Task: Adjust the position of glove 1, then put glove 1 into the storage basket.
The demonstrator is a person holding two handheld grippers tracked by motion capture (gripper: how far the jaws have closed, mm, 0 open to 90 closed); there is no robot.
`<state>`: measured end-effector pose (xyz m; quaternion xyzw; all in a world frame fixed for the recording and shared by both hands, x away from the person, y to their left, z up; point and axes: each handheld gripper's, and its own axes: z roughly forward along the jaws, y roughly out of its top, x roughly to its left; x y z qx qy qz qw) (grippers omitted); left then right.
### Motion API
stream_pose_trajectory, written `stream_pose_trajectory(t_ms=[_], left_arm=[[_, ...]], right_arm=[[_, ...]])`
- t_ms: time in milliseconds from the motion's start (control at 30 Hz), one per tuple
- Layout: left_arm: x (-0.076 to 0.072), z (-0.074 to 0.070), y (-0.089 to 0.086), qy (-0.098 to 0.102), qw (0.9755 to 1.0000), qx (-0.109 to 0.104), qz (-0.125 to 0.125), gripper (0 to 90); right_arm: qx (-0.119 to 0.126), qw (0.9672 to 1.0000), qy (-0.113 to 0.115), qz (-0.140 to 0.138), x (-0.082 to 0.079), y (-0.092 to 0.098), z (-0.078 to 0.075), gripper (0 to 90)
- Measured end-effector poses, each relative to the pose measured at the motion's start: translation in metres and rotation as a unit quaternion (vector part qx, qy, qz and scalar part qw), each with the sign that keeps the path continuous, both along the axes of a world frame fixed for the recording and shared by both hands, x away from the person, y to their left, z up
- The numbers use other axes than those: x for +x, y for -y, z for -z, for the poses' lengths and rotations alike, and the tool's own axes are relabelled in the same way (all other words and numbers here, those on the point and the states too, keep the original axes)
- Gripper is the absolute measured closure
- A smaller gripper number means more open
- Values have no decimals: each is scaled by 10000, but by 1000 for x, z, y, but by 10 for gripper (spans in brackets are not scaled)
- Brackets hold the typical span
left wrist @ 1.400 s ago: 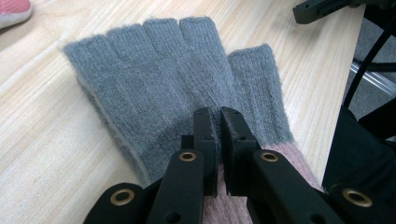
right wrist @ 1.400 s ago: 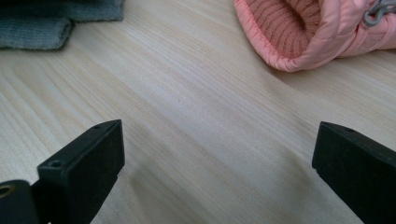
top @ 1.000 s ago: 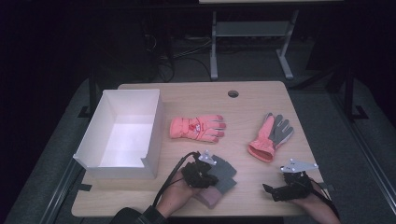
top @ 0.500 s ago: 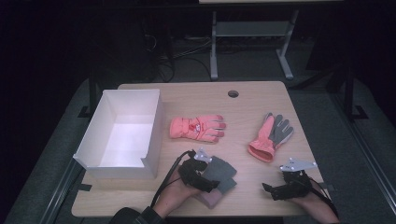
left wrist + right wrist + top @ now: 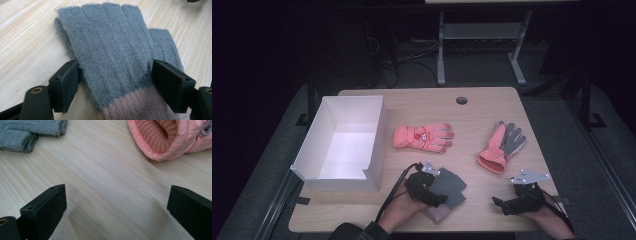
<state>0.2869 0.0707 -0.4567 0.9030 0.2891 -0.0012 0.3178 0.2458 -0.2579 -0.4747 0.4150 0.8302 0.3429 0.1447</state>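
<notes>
Left gripper [image 5: 115,75]: jaws have just been opening and are standing wide, the grey knit glove [image 5: 117,55] lying between them, pads flanking it without pressing.
Grey knit glove: lying flat near the table's [image 5: 472,107] front edge, pink cuff toward the person.
Right gripper [image 5: 115,205]: jaws standing apart over bare wood near the front right corner.
Pink ski glove [image 5: 170,137]: lying just beyond the right gripper.
White box [image 5: 312,150]: sitting at the left edge.
</notes>
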Motion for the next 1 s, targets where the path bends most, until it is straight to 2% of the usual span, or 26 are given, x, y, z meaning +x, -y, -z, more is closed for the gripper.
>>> stream_pose_trajectory(t_ms=[33,67,267,333,367,467,567,600,767,1000], left_arm=[[-1,0,2,-18,9999,-74,-89,241],[0,0,1,1,10000,-2,-15,250],[0,-2,3,-81,9999,-35,84,367],[1,-2,3,-180,9997,-79,152,428],[2,-3,2,-203,9994,-21,279,464],[4,-2,4,-390,9986,-201,285,547],[7,-1,3,-544,9975,-242,374,615],[8,-1,3,-583,9972,-258,378,625],[8,-4,6,-532,9968,-248,542,663],[11,-11,7,-569,9955,-257,714,676]], right_arm=[[4,10000,-8,8,0,0,0,20],[2,10000,1,12,-1,0,-1,20],[-1,10000,-12,25,-1,-1,-1,20],[-4,10000,-9,16,-1,-1,0,20],[-14,10000,-8,9,0,-1,0,20],[-15,10000,0,-1,0,-1,0,20],[-21,10000,-13,-5,0,-1,0,20],[-15,10000,-2,-15,0,-1,0,20],[6,10000,-33,-3,-1,-2,0,20],[20,10000,-30,-14,-3,-1,-1,20]])
